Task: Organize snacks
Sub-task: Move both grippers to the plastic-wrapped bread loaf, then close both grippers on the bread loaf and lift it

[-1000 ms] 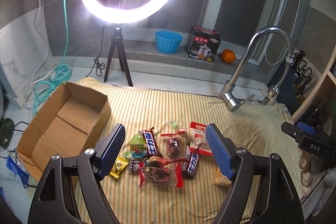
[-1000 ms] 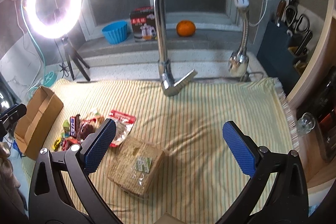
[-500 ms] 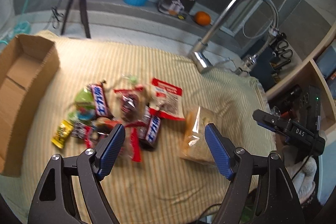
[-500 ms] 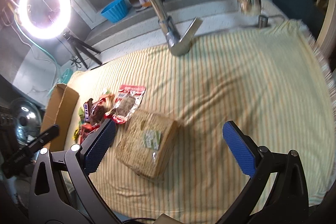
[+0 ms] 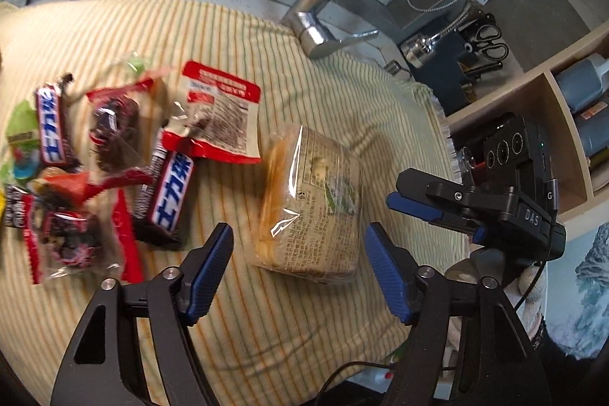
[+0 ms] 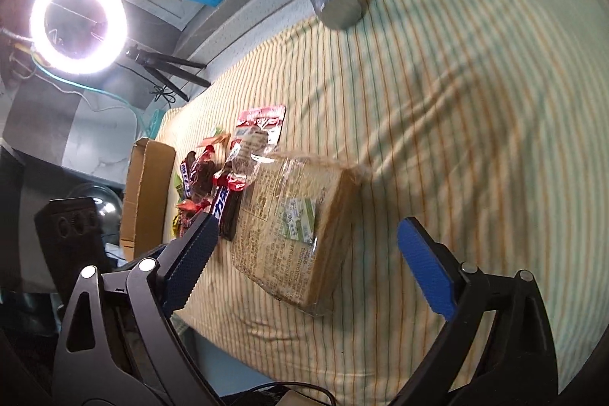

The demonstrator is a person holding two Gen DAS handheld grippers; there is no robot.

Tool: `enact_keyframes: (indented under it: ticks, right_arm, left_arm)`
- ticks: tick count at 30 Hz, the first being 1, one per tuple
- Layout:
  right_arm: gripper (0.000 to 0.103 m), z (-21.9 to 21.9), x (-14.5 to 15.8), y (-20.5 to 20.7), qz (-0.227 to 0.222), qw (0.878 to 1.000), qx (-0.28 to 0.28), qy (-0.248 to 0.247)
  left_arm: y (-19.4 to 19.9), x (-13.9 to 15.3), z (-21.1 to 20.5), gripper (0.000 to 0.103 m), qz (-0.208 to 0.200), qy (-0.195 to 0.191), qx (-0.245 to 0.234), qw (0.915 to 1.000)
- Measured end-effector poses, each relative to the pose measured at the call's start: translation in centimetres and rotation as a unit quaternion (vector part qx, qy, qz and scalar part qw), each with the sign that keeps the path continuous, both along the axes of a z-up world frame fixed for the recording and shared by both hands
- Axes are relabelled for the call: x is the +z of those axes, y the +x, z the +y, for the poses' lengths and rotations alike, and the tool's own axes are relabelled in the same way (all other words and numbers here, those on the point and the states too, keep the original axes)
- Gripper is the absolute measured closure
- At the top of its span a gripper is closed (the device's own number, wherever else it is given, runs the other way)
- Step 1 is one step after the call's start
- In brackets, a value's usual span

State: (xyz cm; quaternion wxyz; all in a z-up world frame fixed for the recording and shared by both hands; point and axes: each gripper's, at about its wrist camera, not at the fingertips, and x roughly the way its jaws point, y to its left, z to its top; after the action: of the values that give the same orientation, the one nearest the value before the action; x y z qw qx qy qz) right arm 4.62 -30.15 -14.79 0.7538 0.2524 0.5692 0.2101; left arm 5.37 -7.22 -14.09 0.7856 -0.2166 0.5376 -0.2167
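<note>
Dropped closer over the bread pack (image 5: 310, 212) lying on the counter cloth (image 5: 342, 82), left hand-held gripper (image 5: 298, 271) and right hand-held gripper (image 6: 314, 263) apart yet narrowing, empty; risks crushing slices if clamped hard.

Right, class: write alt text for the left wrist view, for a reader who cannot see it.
A clear-wrapped bread pack lies on a striped cloth just ahead of the left hand-held gripper, whose blue-padded jaws are closing without touching it. Snack packets are scattered to its left, a tap stands behind, and the right hand-held gripper enters from the right.
</note>
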Motion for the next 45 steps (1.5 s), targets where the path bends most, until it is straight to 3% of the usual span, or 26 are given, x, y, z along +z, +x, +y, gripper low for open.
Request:
enact_keyframes:
  ticks: [5, 15, 25, 36, 45]
  right_arm:
    - [0.011, 0.1, -1.5, 0.6, 0.021, 0.999, 0.003, 0.028]
    - [0.032, 1.6, -3.4, 1.7, 0.048, 0.997, 0.034, 0.058]
    - [0.045, 2.4, -4.1, 2.1, 0.055, 0.996, 0.050, 0.039]
    - [0.049, 3.9, -1.9, 2.2, 0.033, 0.997, 0.062, 0.032]
    - [0.050, 8.2, 1.6, 2.5, 0.002, 0.994, 0.101, 0.037]
  left_arm:
    - [0.8, -1.6, -0.7, 0.041, 0.020, -0.009, -0.005, 0.9998]
    - [1.7, -2.9, -1.4, 0.048, 0.034, -0.007, -0.021, 0.9992]
    - [1.9, -2.9, -2.0, 0.053, 0.026, -0.004, -0.036, 0.9990]
    - [0.9, -1.0, -0.7, 0.054, 0.004, -0.006, -0.025, 0.9997]
    - [-0.5, 1.9, 3.7, 0.054, -0.029, -0.006, 0.021, 0.9993]
